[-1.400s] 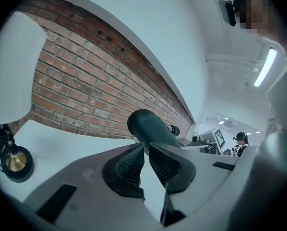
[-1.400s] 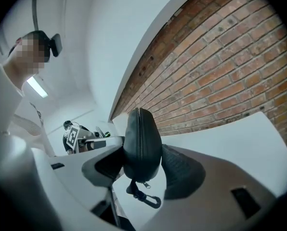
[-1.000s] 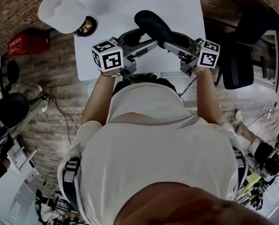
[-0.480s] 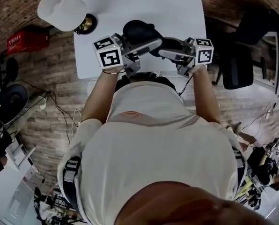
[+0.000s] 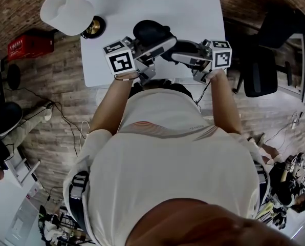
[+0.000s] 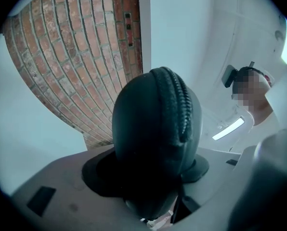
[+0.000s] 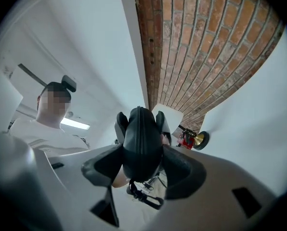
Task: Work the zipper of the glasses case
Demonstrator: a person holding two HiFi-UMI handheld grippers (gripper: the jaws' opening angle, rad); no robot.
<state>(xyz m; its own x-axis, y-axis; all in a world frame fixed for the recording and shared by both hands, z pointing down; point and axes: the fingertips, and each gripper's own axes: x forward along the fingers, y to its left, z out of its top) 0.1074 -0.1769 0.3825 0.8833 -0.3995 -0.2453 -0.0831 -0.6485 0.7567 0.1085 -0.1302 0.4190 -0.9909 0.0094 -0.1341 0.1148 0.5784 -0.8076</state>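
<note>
The white surface (image 5: pixel 193 14) is lying mostly bare, with a white lamp (image 5: pixel 65 13) standing at its far left corner and a black chair (image 5: pixel 260 70) waiting off its right edge. The black glasses case (image 5: pixel 151 32) is hanging in the air just over the near edge. Its zipper (image 6: pixel 182 105) is running closed along the rounded seam, with a pull cord (image 7: pixel 143 194) dangling below. The left gripper (image 6: pixel 150 170), whose jaws have just been closing, is pinching one end of the case, and the right gripper (image 7: pixel 142 167) is clamping the other at a middling spread.
</note>
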